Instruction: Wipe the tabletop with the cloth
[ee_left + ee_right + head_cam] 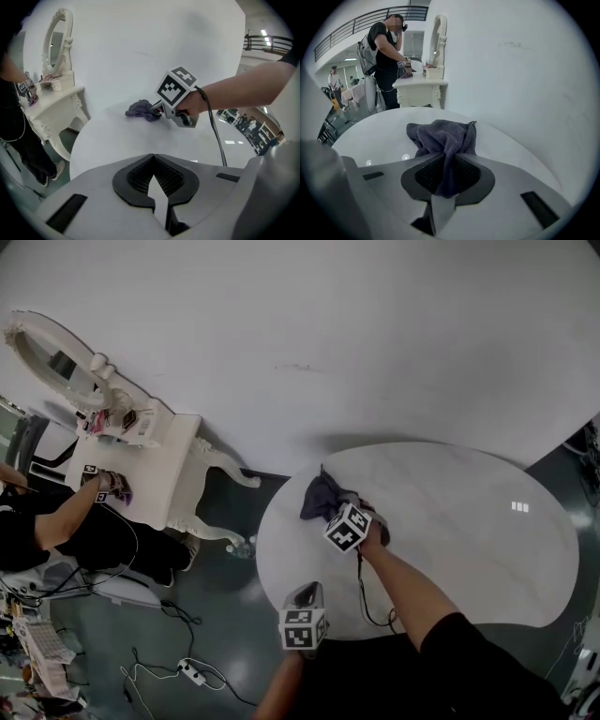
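head view steeply down on tabletop (469, 531), gripper views low, all sharing cloth (319, 495)

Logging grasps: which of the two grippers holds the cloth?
The right gripper, its jaws shut on the grey cloth over the round table; the left gripper is shut on nothing.

Wears black short sleeve (464, 648). Grey plastic left gripper (153, 180) & right gripper (446, 176) w/ black ribbed pads (136, 178), b/w square-marker cubes (302, 627); thin black cable (215, 133) off right one.
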`<state>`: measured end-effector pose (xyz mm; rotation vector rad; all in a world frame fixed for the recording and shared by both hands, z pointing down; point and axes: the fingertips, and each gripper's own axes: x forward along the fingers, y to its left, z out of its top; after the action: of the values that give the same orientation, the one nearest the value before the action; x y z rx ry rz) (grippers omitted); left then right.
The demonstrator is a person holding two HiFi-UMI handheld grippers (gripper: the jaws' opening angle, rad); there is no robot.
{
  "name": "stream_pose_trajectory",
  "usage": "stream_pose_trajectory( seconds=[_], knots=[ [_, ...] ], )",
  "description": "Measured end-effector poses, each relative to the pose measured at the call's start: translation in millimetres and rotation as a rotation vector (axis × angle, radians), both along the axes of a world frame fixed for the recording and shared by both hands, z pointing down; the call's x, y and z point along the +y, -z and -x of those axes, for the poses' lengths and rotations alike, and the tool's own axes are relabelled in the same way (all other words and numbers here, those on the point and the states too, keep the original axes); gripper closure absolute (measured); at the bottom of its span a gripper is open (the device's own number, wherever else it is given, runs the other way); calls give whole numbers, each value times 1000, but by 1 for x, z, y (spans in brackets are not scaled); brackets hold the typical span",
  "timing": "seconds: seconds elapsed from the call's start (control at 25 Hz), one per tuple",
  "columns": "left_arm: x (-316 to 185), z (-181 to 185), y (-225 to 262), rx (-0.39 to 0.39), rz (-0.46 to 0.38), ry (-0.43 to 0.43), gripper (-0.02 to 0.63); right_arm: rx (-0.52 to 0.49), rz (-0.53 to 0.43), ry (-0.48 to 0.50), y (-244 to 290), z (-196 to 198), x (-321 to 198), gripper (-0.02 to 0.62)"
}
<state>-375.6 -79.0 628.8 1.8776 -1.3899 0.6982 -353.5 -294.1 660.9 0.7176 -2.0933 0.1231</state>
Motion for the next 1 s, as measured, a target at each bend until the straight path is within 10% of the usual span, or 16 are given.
stream_pose_trajectory(
  seconds=[1.0],
  knots=[
    [-16,-153,3,-21,57,-96,600,-14,13,-133,7,-182,-11,552]
  ],
)
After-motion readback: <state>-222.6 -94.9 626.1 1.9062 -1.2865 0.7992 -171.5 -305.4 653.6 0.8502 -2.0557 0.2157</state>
